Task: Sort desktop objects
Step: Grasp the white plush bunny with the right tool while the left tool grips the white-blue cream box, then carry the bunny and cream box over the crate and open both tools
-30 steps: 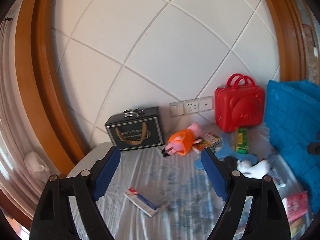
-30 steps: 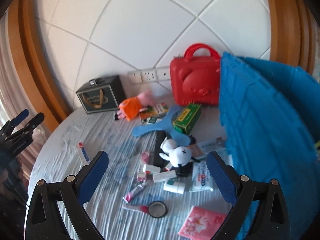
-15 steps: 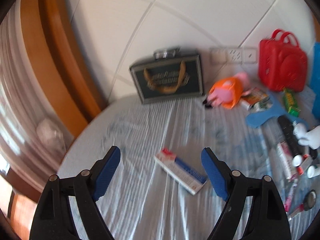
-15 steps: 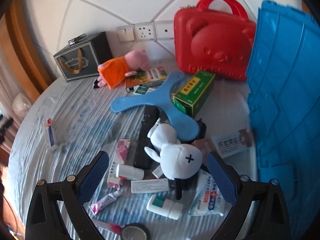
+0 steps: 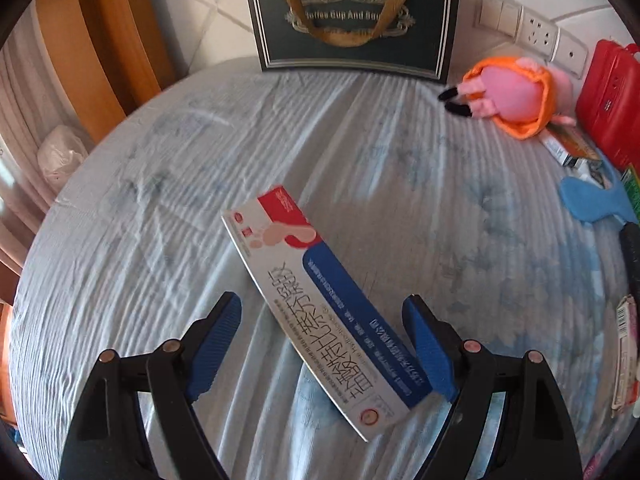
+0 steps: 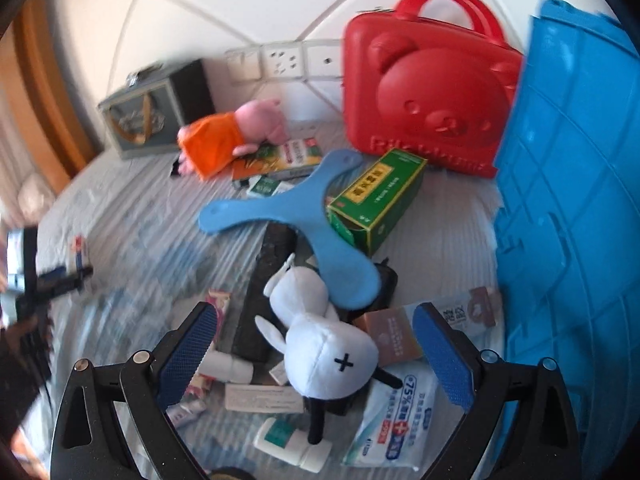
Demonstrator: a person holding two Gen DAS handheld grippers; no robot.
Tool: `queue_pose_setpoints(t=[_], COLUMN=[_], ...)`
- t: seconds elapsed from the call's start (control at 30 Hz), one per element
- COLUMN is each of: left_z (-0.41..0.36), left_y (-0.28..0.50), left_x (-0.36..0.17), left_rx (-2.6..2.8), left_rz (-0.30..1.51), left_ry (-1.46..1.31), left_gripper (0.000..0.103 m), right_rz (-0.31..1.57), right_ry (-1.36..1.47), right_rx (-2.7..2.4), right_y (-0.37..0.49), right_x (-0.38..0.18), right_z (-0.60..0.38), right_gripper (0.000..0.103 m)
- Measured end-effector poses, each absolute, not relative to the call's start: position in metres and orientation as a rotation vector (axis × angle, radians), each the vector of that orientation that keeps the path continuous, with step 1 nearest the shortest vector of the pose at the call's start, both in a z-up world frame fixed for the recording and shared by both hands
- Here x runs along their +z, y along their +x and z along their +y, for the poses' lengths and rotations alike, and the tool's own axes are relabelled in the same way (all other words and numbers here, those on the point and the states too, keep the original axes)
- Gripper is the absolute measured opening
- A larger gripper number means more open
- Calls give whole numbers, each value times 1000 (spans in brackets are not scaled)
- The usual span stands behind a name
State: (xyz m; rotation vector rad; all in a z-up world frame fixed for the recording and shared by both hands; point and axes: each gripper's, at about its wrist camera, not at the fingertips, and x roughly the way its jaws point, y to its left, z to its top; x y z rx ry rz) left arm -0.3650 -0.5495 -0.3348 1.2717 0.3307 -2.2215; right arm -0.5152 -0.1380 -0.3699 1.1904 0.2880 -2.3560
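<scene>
while your left gripper point(image 5: 322, 338) tilts steeply down at the tablecloth point(image 5: 400, 184), its blue pads point(image 5: 214, 346) stand apart and are closing, with the long white, red and blue box point(image 5: 320, 320) lying diagonally between them; the right pad looks close to the box's blue edge, but you cannot tell if it touches. at the right rim of this view the red case point(image 5: 612, 108), the blue boomerang point(image 5: 592, 200) and a black object are cut off. the dark gift box point(image 5: 352, 24) stands at the wall behind, the pink plush point(image 5: 512, 96) beside it.

from the right wrist, your right gripper point(image 6: 316, 348) also points down, pads spread wide over the white plush rabbit point(image 6: 320, 344) without touching it. the rabbit hides much of the packets beneath. the left side is motion-blurred; the left gripper point(image 6: 60, 276) shows there only as a dark smear. the blue crate point(image 6: 572, 200) runs off the right edge.
</scene>
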Motion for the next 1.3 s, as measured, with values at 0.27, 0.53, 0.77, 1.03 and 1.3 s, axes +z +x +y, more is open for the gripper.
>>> queue_pose_setpoints(t=[0.27, 0.53, 0.77, 1.03, 1.3], left_z=[-547, -541, -519, -468, -378], left_y=[-357, -356, -337, -293, -265], left_x=[-335, -333, -308, -245, -147], left_rx=[-2282, -2326, -2442, -2642, -2966], left_rz=[315, 280, 180, 43, -134], left_ry=[1290, 1311, 1263, 1156, 943], left_gripper=[57, 40, 39, 39, 39], right_rz=[494, 850, 419, 147, -158], right_ry=[1326, 1363, 1363, 1215, 922], right_rx=[-2276, -2302, -2364, -2371, -2488], right_y=[-526, -536, -519, -443, -347], right_x=[-415, -450, -396, -315, -193], right_z=[-147, -170, -137, -109, -52], right_gripper=[100, 70, 49, 49, 50])
